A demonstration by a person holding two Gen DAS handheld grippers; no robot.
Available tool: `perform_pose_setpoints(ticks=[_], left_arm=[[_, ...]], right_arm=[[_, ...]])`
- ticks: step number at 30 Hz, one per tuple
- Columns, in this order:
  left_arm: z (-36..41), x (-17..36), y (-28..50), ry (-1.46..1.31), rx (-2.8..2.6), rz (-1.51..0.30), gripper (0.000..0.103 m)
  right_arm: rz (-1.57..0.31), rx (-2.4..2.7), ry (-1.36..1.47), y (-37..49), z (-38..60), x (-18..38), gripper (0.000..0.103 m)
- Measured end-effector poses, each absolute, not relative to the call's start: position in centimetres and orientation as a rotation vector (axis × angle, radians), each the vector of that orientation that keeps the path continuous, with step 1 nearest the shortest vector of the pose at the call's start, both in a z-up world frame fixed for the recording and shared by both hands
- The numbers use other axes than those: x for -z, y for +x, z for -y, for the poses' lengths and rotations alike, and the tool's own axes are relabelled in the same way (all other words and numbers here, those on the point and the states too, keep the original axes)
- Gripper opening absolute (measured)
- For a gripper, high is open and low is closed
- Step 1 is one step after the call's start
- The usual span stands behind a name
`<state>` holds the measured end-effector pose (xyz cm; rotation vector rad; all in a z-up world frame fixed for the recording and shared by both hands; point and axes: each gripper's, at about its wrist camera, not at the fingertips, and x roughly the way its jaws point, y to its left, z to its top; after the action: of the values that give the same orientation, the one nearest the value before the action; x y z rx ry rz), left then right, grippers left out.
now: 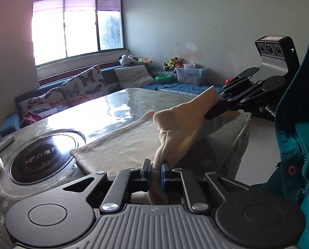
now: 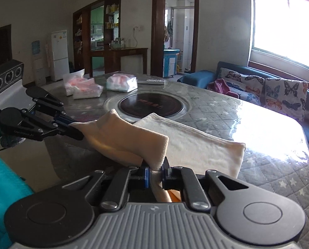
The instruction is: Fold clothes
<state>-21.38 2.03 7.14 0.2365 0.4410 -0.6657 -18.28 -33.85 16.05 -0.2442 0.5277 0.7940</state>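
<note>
A cream cloth garment point(image 1: 121, 145) lies folded on the quilted table near its front edge, also in the right wrist view point(image 2: 196, 145). Its near edge is lifted off the table. My left gripper point(image 1: 155, 169) is shut on one lifted corner of the cloth; it shows from the side in the right wrist view point(image 2: 75, 127). My right gripper point(image 2: 156, 172) is shut on the other lifted corner; it shows in the left wrist view point(image 1: 214, 109). The lifted strip of cloth hangs between the two grippers above the table edge.
A round black induction cooktop point(image 2: 152, 105) is set into the table point(image 2: 268, 166) behind the cloth. Plastic tissue packs point(image 2: 121, 83) and a remote lie at the far side. A sofa with butterfly cushions point(image 1: 81, 85) stands beyond. The person's teal jacket point(image 1: 299, 145) is close by.
</note>
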Motion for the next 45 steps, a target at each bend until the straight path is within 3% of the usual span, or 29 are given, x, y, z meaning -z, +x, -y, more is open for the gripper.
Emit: perform_pose_setpoints(ticks=[10, 15, 21, 24, 26, 41, 43, 44, 45], left_arm=[[-2.3, -8.3, -11.4, 0.200, 0.602, -0.483, 0.010], [-2.4, -8.8, -5.7, 0.197, 0.571, -0.503, 0.010], [-2.6, -4.5, 1.1, 0.130, 0.487, -0.640, 0.014], [-3.1, -3.1, 1.9, 0.117, 0.444, -0.671, 0.016], [-3.7, -3.1, 1.8, 0.113, 0.416, -0.662, 0.029], [-1.8, -6.0, -0.3, 0.038, 0.411, -0.605, 0.025], [-0.9, -5.8, 0.0, 0.031, 0.443, -0.627, 0.025], [-0.5, -5.6, 0.2, 0.028, 0.453, -0.638, 0.025], [-0.3, -5.5, 0.5, 0.026, 0.450, -0.645, 0.025]], right_arm=[[-0.546, -0.789, -0.263, -12.1, 32.3, -18.0, 0.009], [-0.584, -0.775, -0.299, -4.7, 30.9, -18.5, 0.009], [-0.672, -0.708, -0.288, 3.2, 28.5, -14.6, 0.013], [-0.683, -0.660, -0.250, 4.4, 28.8, -12.4, 0.020], [-0.676, -0.626, -0.194, 4.2, 30.0, -11.7, 0.024], [-0.712, -0.474, -0.045, 3.1, 35.2, -9.1, 0.025], [-0.712, -0.470, -0.040, 3.3, 35.0, -8.8, 0.020], [-0.712, -0.468, -0.037, 3.4, 34.9, -8.7, 0.007], [-0.704, -0.456, -0.046, 3.3, 34.8, -8.8, 0.007]])
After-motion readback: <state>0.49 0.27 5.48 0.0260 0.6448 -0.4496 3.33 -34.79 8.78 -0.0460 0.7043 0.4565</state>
